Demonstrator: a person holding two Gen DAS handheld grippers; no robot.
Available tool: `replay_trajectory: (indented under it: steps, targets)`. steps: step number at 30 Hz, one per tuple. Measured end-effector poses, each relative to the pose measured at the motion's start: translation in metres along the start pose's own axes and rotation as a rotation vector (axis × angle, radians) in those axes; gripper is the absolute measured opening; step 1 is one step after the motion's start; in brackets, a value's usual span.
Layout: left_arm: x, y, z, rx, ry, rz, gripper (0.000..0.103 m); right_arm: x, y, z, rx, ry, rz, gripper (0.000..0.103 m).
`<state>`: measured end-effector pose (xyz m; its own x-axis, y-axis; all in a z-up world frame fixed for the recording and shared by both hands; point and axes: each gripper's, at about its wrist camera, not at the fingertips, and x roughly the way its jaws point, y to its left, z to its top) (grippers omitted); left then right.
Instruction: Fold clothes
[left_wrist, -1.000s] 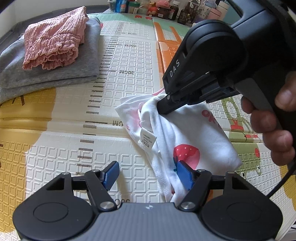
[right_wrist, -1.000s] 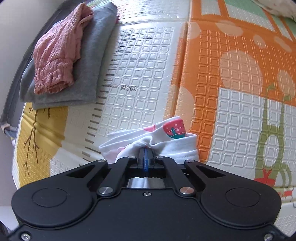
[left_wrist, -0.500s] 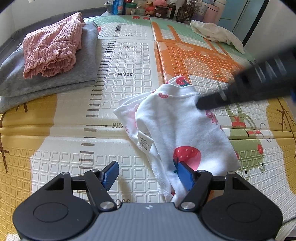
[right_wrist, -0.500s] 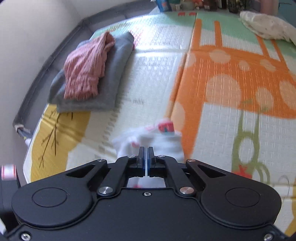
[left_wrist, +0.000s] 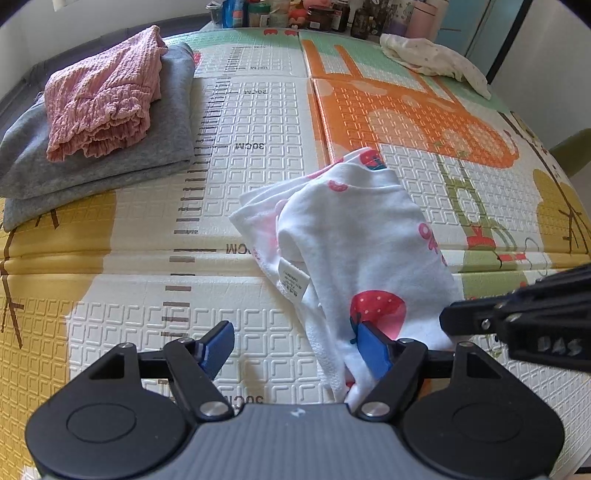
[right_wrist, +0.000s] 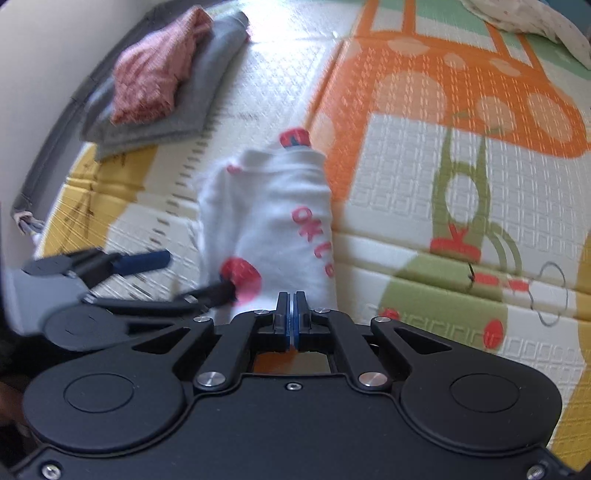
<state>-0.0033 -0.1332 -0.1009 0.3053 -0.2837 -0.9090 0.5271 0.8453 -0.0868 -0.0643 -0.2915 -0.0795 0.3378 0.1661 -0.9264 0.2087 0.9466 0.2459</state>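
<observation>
The white shirt (left_wrist: 354, 236) with red strawberries lies bunched up on your play mat (left_wrist: 258, 155), near the middle, with its little tag facing up. Your left gripper (left_wrist: 295, 345) is wide open. Its right blue pad (left_wrist: 373, 349) touches the near edge of the shirt, and the other pad (left_wrist: 218, 345) sits over bare mat. Your right gripper (right_wrist: 294, 314) is squeezed tight with nothing between its fingers, just at the near end of the shirt. Far off to the left, a folded pink cloth (left_wrist: 103, 96) rests on a folded gray cloth (left_wrist: 110, 155). Another pale cloth (left_wrist: 432, 59) lies at the far right corner.
</observation>
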Motion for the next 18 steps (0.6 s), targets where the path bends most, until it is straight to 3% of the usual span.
replay_trajectory:
  steps: [12,18]
  targets:
    - [0.002,-0.002,-0.001,0.034,0.005,0.023,0.084,0.018,-0.012,-0.013,0.035,0.002,-0.008,0.000]
    - [0.002,0.000,-0.002,0.035,0.002,0.023,0.084,0.004,-0.017,-0.008,0.099,-0.004,0.051,0.002]
